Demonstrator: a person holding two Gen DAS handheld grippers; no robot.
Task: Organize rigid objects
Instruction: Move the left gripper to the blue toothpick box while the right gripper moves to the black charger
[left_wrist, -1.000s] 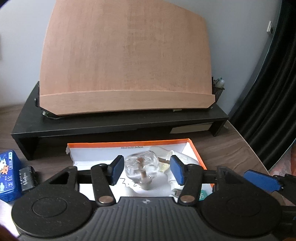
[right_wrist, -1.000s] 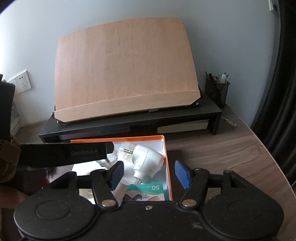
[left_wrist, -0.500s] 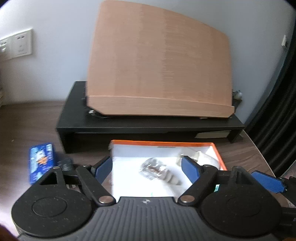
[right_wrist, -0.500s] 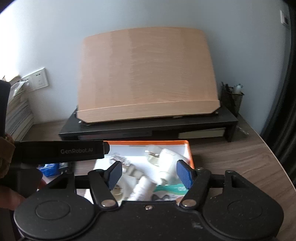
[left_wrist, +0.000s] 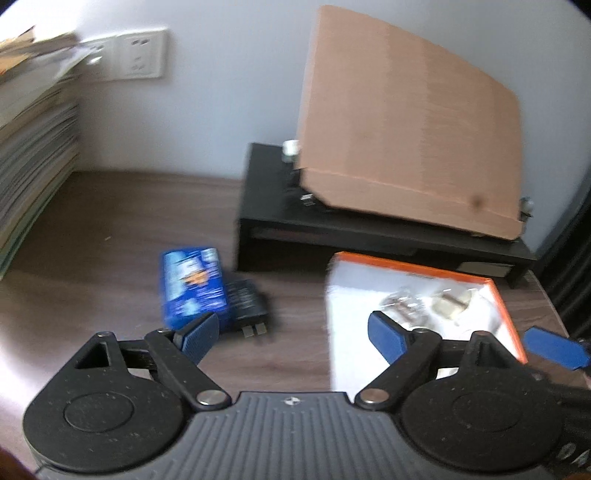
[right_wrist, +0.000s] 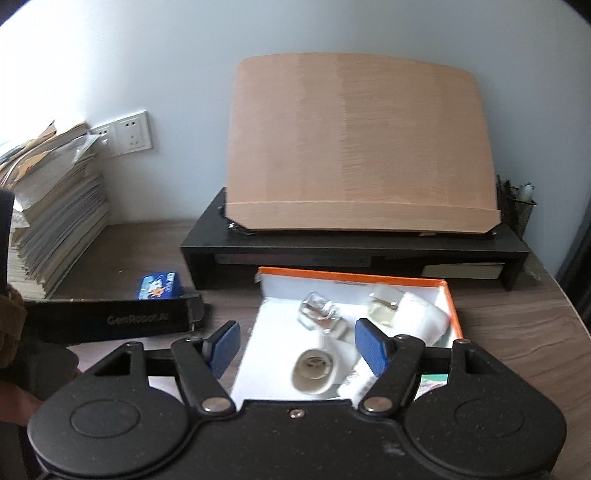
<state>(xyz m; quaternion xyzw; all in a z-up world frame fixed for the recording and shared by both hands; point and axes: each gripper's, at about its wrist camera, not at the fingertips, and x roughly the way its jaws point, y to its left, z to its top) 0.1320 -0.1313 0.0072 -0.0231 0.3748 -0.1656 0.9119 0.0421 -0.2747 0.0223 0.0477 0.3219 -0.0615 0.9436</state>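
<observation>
An orange-rimmed white box (right_wrist: 452, 306) lies on the wooden desk and holds a clear glass knob (right_wrist: 319, 314), white plugs (right_wrist: 421, 317) and a white tube (right_wrist: 314, 373). The box also shows in the left wrist view (left_wrist: 498, 295). A blue carton (left_wrist: 192, 288) lies left of the box beside a small black block (left_wrist: 245, 304). My left gripper (left_wrist: 293, 336) is open and empty, over the desk between the carton and the box. My right gripper (right_wrist: 297, 349) is open and empty above the box's near left part.
A black monitor riser (right_wrist: 354, 254) carrying a tilted wooden board (right_wrist: 358, 147) stands behind the box. Stacked papers (right_wrist: 55, 221) fill the left edge by the wall sockets (right_wrist: 129, 133). A mesh pen holder (right_wrist: 519, 210) stands at the right end of the riser.
My left gripper let go of the glass knob, which now lies in the box, opened wide and swung left toward the blue carton. My right gripper pulled back, showing more of the box.
</observation>
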